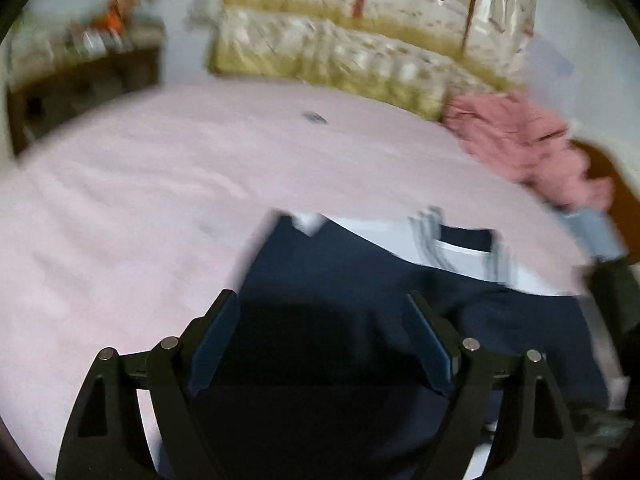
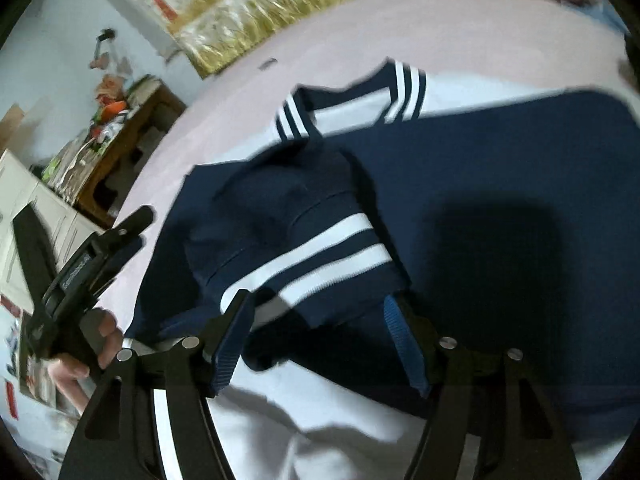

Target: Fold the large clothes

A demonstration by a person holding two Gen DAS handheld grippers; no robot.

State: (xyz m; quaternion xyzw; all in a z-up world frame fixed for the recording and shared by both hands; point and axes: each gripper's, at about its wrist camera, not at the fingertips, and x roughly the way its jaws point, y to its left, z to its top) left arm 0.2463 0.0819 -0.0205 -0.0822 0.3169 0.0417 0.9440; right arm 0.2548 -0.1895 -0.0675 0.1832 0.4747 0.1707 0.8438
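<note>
Right wrist view: the navy and white jacket (image 2: 460, 184) is being shown spread on the pink bed sheet (image 2: 460, 28), its striped collar (image 2: 352, 100) lying at the far end, so its length is running away from the right gripper (image 2: 320, 312). A striped cuff (image 2: 320, 260) is lying between the parted jaws, ungripped as far as can be seen. In the blurred left wrist view, the left gripper (image 1: 320, 308) is being held wide above navy cloth (image 1: 352, 280), nothing clamped. A pink garment (image 1: 524, 144) is lying beyond.
</note>
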